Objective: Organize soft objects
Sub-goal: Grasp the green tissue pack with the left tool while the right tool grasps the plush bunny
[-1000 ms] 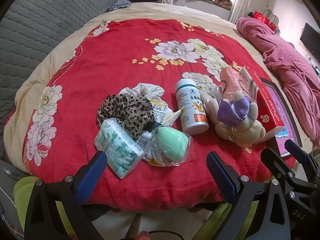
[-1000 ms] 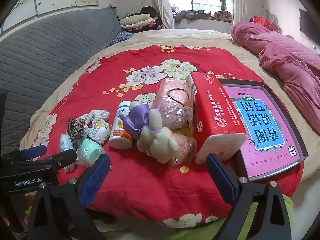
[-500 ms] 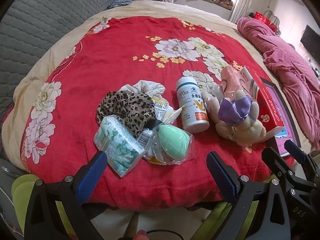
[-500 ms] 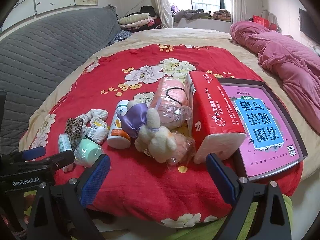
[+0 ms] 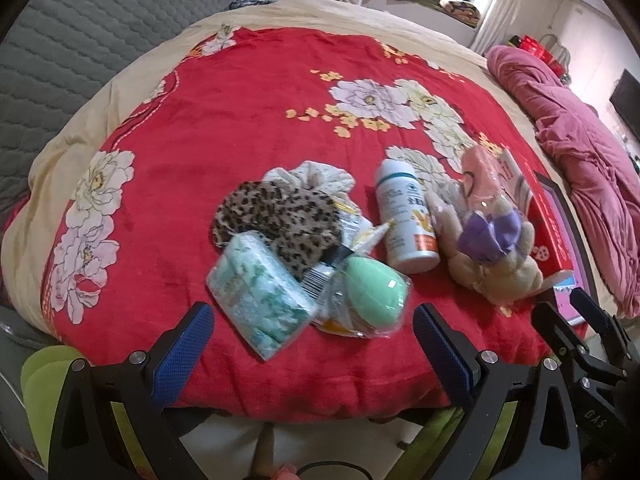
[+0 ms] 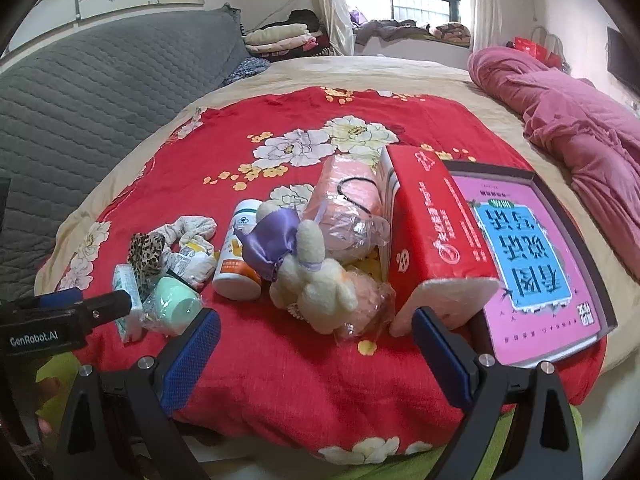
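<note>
On the red floral blanket (image 5: 224,120) lies a cluster of items. A green-patterned tissue pack (image 5: 258,286), a mint sponge in clear wrap (image 5: 372,290) and a leopard scrunchie (image 5: 280,216) sit just beyond my left gripper (image 5: 312,344), which is open and holds nothing. A cream plush toy with a purple bow (image 6: 316,280), a wrapped pink bundle (image 6: 346,208) and a red tissue pack (image 6: 432,232) lie ahead of my right gripper (image 6: 316,352), also open with nothing in it. A white bottle (image 5: 404,216) lies between the two groups.
A pink boxed book (image 6: 524,256) rests at the blanket's right edge. A grey quilted headboard (image 6: 100,100) runs along the left. A pink quilt (image 6: 580,120) is bunched at the far right. Folded clothes (image 6: 280,40) are stacked by the window.
Both grippers have edged slightly forward and upward over the bed edge. The objects have not moved, and both pairs of jaws remain wide apart.
</note>
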